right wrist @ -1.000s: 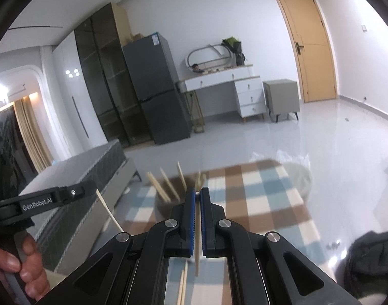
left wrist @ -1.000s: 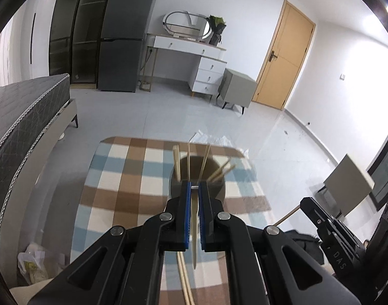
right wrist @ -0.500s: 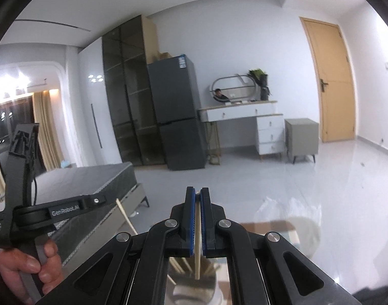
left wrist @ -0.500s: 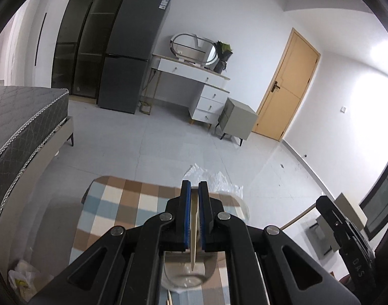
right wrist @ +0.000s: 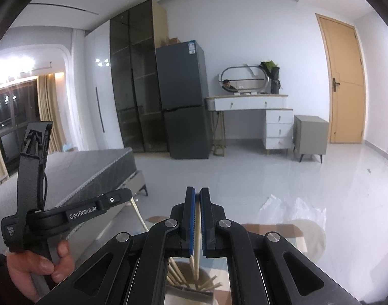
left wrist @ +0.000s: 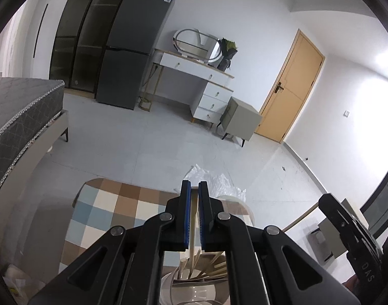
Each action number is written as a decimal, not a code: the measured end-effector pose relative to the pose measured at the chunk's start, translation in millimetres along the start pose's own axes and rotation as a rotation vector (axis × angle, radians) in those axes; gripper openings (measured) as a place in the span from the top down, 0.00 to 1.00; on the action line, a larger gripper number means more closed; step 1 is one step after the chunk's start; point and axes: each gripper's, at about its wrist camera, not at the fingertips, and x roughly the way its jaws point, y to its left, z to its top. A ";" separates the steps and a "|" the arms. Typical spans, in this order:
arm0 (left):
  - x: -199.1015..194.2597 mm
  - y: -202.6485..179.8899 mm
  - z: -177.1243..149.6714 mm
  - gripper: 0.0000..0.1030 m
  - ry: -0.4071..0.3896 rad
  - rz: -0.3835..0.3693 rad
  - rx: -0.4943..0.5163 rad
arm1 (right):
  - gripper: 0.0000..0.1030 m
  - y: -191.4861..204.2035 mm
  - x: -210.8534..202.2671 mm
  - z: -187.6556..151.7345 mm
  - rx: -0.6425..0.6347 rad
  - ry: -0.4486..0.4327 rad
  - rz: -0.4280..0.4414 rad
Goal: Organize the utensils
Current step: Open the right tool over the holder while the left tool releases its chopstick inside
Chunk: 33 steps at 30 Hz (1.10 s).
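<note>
Below both of my grippers stands the holder (left wrist: 191,288), a pale cylinder at six o'clock in each wrist view, cut off by the lower edge and partly hidden behind the black finger linkages. Wooden chopsticks lean inside it at mixed angles; I can make out roughly five or six in the right wrist view, but they overlap and the count is unsure.

My left gripper (left wrist: 193,190) is pinched tight on one chopstick (left wrist: 193,231), which hangs from the blue pads straight down toward the holder's mouth. My right gripper (right wrist: 197,197) is likewise clamped on a single chopstick (right wrist: 197,244), its lower end reaching in among the ones in the holder.

The holder sits on a checked table (left wrist: 104,208) at seven to nine o'clock in the left view. Crumpled clear plastic (left wrist: 219,180) lies at twelve o'clock beyond my left fingertips. My left hand (right wrist: 38,264) shows at eight o'clock in the right view.
</note>
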 end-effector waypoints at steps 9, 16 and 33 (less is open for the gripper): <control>1.6 -6.8 -5.7 0.99 0.025 -0.013 0.024 | 0.97 -0.9 10.2 -15.6 -0.004 0.050 0.009; 1.0 -9.0 -10.4 0.99 0.059 -0.008 0.033 | 0.97 -3.9 14.4 -27.5 0.007 0.097 0.017; 1.0 -7.4 -23.2 0.83 0.268 -0.049 0.032 | 0.83 -18.1 0.6 -48.3 0.153 0.200 0.056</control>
